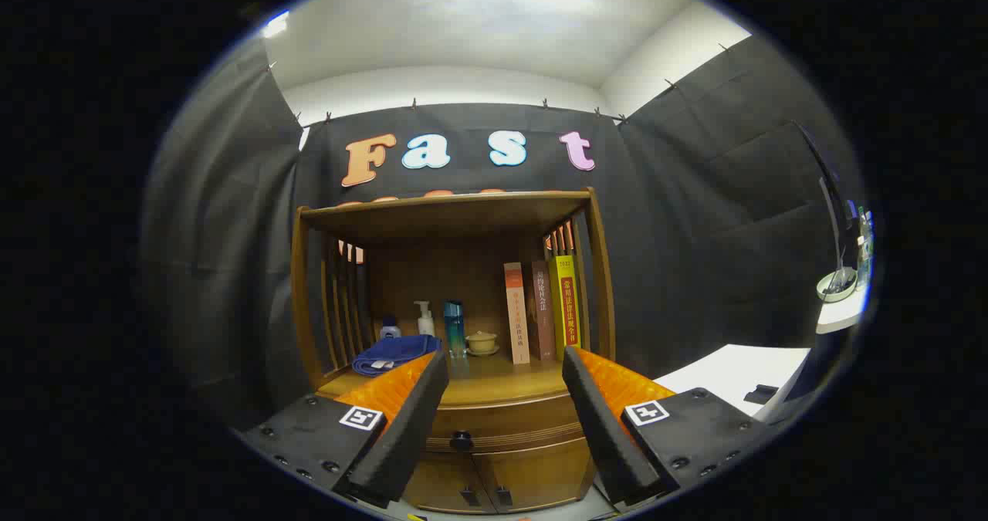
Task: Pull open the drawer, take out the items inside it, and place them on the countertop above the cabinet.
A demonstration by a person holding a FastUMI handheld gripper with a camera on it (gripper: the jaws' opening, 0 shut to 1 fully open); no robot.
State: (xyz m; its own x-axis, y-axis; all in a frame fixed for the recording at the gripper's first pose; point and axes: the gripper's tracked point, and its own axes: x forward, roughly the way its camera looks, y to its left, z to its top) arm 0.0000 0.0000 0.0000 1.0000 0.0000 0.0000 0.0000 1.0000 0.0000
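Ahead of my gripper (505, 370) stands a wooden cabinet (455, 289), and I see it through the wide gap between the two fingers, which are spread far apart and hold nothing. Beyond my left finger (409, 421), on the countertop (494, 386) under the cabinet's shelf roof, lies a folded blue cloth (394, 353), its near edge just past the fingertip. Behind the cloth I make out a small bottle with a blue cap (390, 328), then a white pump bottle (424, 319) beside it, then a tall teal bottle (455, 328). Next to that, roughly midway between my fingers and well beyond them, sits a small pale lidded cup on a saucer (482, 343).

Below the countertop and between my fingers is the drawer (502, 421), shut flush with the cabinet front, its dark round knob (461, 441) nearer my left finger than my right. Under the drawer I see two small cabinet doors (494, 478) with dark handles, also shut. I cannot tell what is inside the drawer.

Further right on the countertop, three books (540, 309) stand upright against the cabinet's slatted side: an orange-and-white one, a brown one, and a yellow one at the end. My right finger (602, 421) reaches toward the cabinet's right post. Beyond and to the right of that finger lies a white desk (725, 370) with a small dark object (762, 392) on it, and further off a pale round base (837, 283) on another white surface.
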